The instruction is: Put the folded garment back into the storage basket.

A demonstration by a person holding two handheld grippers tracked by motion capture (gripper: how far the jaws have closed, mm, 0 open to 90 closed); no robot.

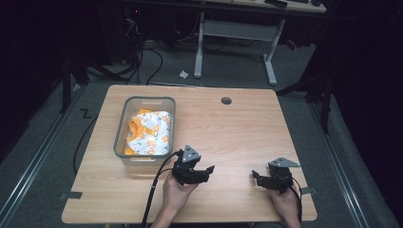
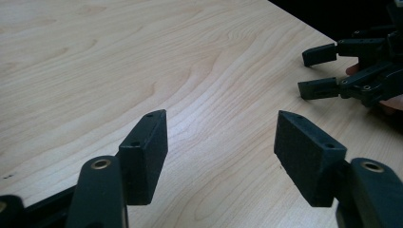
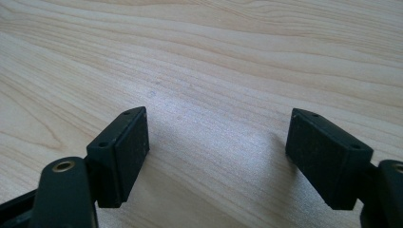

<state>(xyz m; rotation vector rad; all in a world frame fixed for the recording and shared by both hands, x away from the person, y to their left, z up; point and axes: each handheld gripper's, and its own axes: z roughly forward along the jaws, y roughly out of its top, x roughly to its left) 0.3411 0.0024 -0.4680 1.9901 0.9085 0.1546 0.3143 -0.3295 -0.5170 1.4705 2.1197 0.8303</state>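
In the high view, the left tool (image 1: 205, 172) is held above the bench (image 1: 237, 123) near the middle of its near edge, its jaws spread apart with nothing between them. The right tool (image 1: 256, 178) is held close to the near right corner, its jaws likewise apart and pointed toward the left tool. A grey bin (image 1: 145, 130) is seen on the left half of the bench, just beyond the left tool, and a white and orange cloth (image 1: 149, 133) is bundled inside it. Neither tool is touching the bin.

In the left gripper view, the two black jaws are seen standing wide over bare wood grain, and the right tool (image 2: 309, 71) is seen farther off by the bench's edge, its jaws parted.

In the right gripper view, the jaws are shown well separated, and bare bench (image 3: 214, 57) is seen between them.
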